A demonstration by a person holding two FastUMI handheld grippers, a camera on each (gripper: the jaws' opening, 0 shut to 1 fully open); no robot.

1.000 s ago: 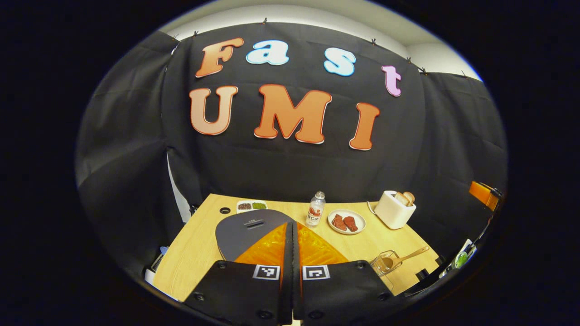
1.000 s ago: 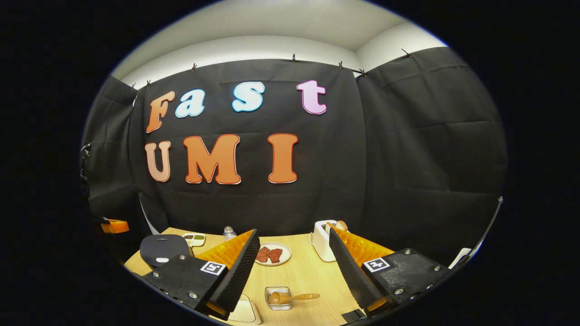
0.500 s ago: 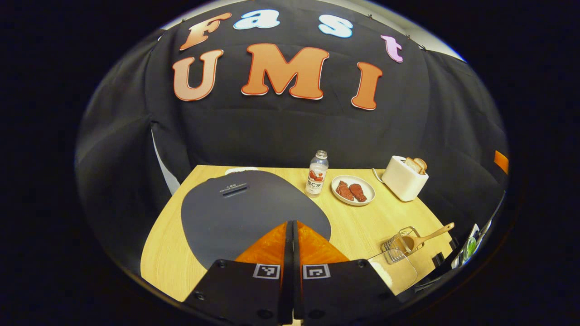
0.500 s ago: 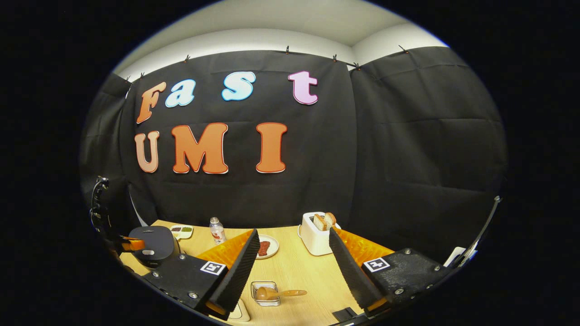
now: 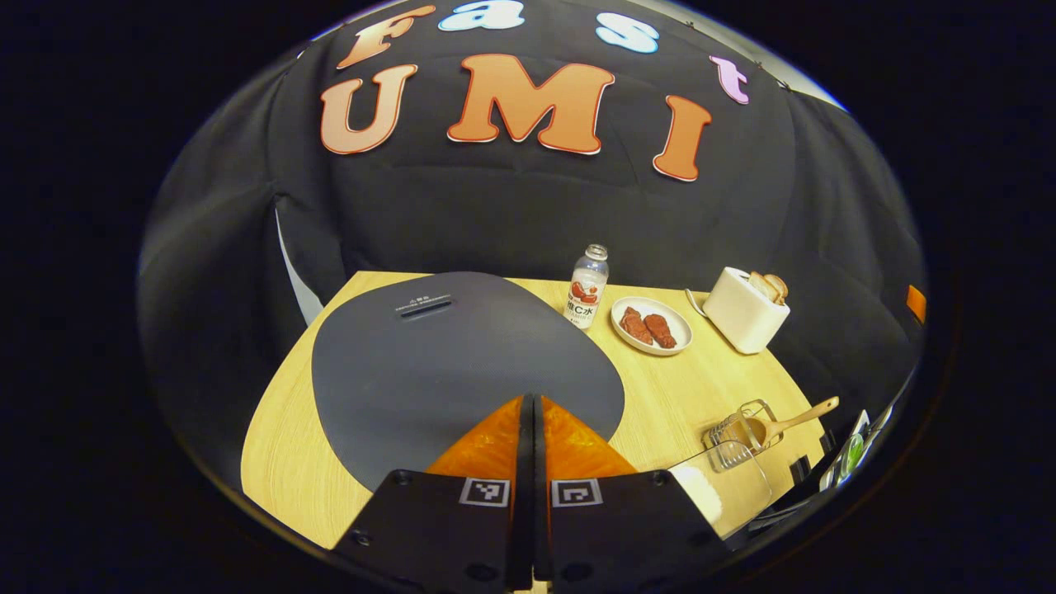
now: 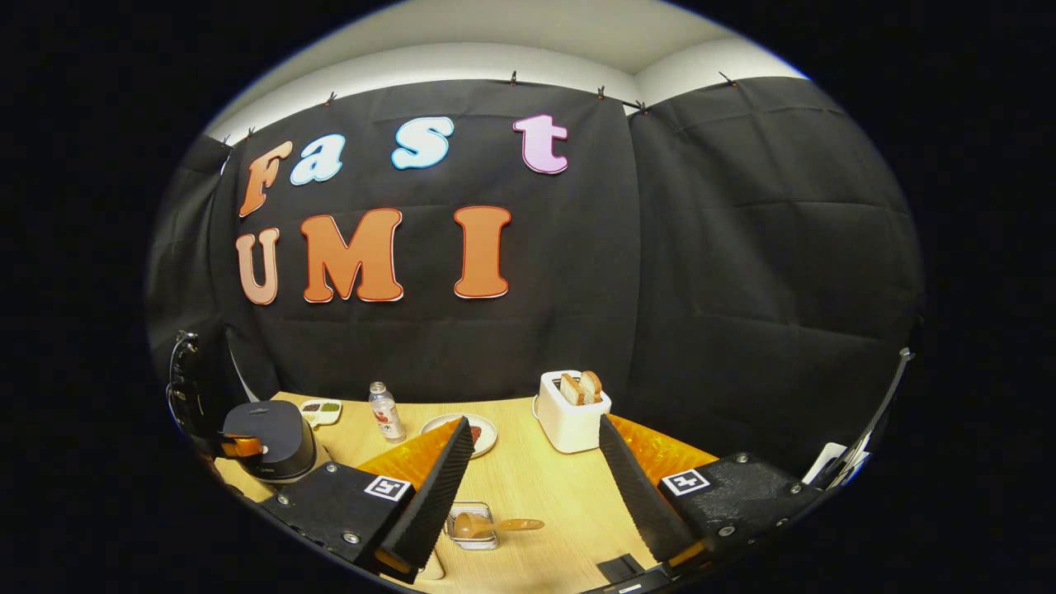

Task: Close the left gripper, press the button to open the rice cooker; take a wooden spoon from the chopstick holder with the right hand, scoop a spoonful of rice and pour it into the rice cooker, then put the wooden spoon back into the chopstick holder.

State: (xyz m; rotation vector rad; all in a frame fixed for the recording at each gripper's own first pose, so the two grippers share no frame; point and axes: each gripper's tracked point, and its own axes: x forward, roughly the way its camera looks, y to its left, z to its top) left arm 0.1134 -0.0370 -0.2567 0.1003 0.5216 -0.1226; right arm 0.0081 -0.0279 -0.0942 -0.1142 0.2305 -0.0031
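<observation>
Step in hand, by my reading: the button press, first of the task. Left gripper [image 5: 532,404] has its fingers together with nothing between them, tips over the near edge of the rice cooker [image 5: 462,363], whose dark grey lid lies flat and shut. The button itself is hidden under the fingers in the left gripper view, so contact cannot be confirmed. In the right gripper view the same rice cooker [image 6: 271,441] sits at the table's left end with the left gripper [image 6: 239,448] at its near side. Right gripper [image 6: 535,487] hangs above the table [image 6: 536,478] with fingers wide apart, holding nothing. Wooden spoon [image 6: 487,525] rests in the wire chopstick holder [image 6: 472,526] just below and between those fingers, bowl inside, handle pointing right; in the left gripper view the spoon [image 5: 780,421] and holder [image 5: 738,433] sit near the table's right front corner. A clear container of rice [image 5: 718,495] stands just in front of the holder. Further back: bottle [image 5: 587,286], plate of meat [image 5: 652,325], toaster [image 5: 745,308] with bread. Next move calls for a firm downward push on the latch until the lid springs; then the right gripper must drop onto the spoon handle.
</observation>
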